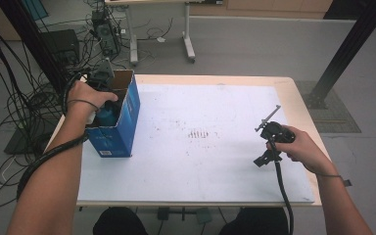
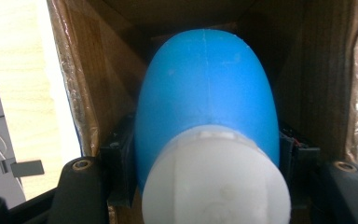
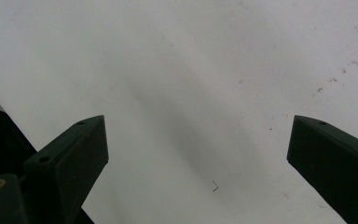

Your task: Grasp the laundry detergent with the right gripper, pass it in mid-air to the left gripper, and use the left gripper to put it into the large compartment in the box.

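The work table (image 1: 284,85) had a pale wood top with rounded corners, most of it covered by a white sheet (image 1: 205,142) marked with faint reddish smudges near the middle. It stood on a grey floor (image 1: 254,49). Beyond it was a second table on white legs (image 1: 188,46), with black cables (image 1: 10,112) spilling over the floor at the left — thick bundles. A black metal post (image 1: 345,54) slanted at the right onto a dark mat (image 1: 335,115).

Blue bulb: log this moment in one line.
left gripper: shut on blue bulb | bulb: inside cardboard box | right gripper: open, over white tabletop
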